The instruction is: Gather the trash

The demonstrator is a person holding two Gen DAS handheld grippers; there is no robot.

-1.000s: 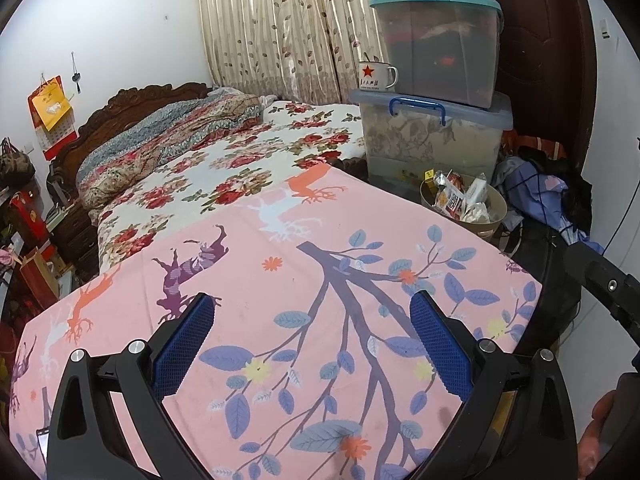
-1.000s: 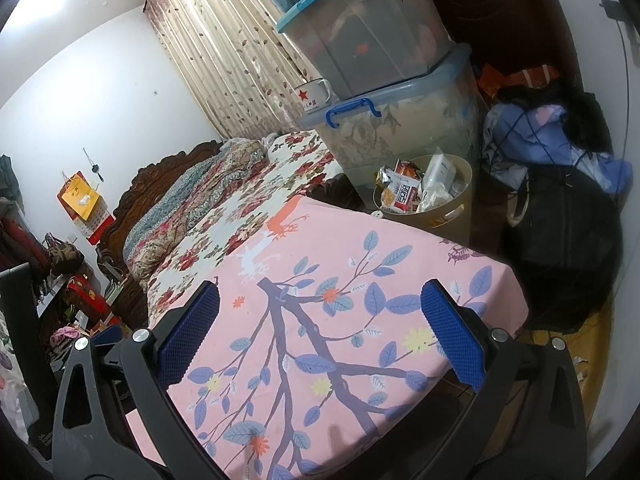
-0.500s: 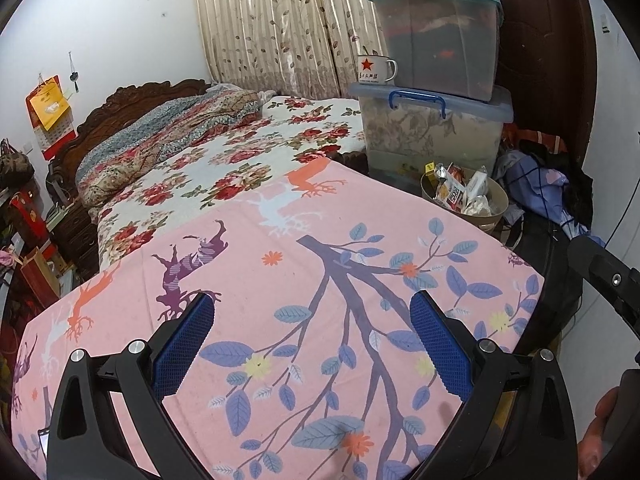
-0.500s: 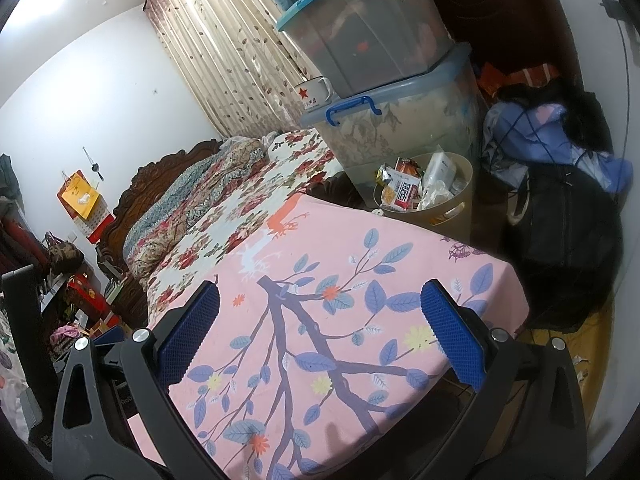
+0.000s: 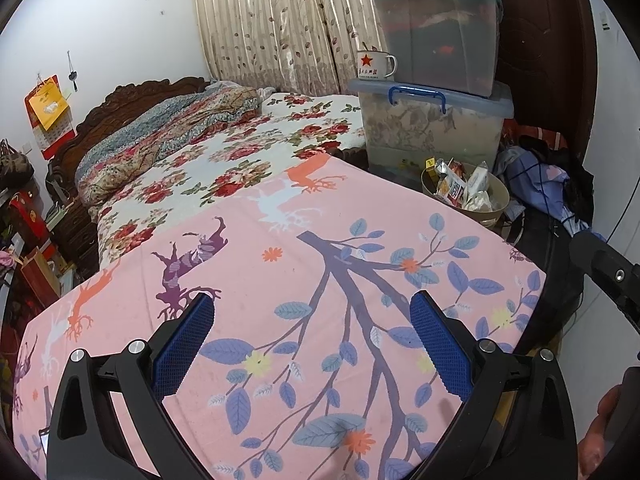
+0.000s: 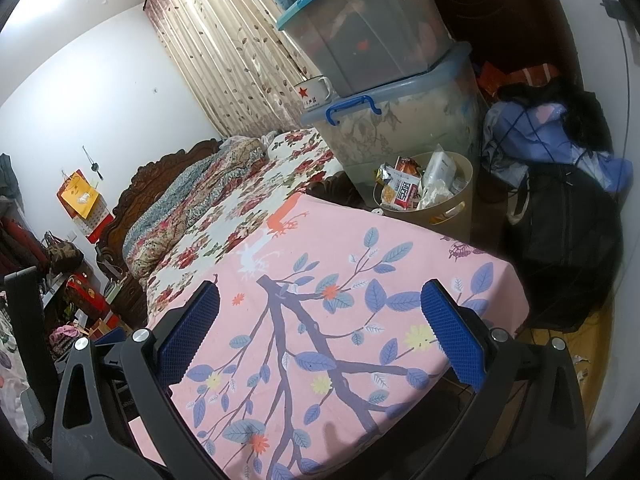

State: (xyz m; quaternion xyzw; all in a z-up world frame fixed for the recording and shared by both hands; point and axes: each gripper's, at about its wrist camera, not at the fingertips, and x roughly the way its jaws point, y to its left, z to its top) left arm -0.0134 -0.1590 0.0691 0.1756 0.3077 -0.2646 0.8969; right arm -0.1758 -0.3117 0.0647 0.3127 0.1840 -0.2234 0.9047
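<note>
A tan waste bin (image 5: 496, 196) stuffed with snack wrappers and white packets stands on the floor beyond the far right corner of the table; it also shows in the right wrist view (image 6: 452, 208). My left gripper (image 5: 312, 312) is open and empty above the pink cloth-covered table (image 5: 256, 288). My right gripper (image 6: 320, 300) is open and empty above the same table (image 6: 400, 288). No loose trash shows on the cloth.
Stacked clear storage boxes (image 5: 432, 92) with an enamel mug (image 5: 374, 65) stand behind the bin. A bed with a floral cover (image 5: 224, 152) lies left. Bags and clothes (image 6: 560, 184) are piled on the right by the door. The right gripper's edge (image 5: 608, 272) shows at right.
The left gripper has drawn back and risen slightly, so the table and bin look a little farther away. The right gripper has barely moved. Both stay open.
</note>
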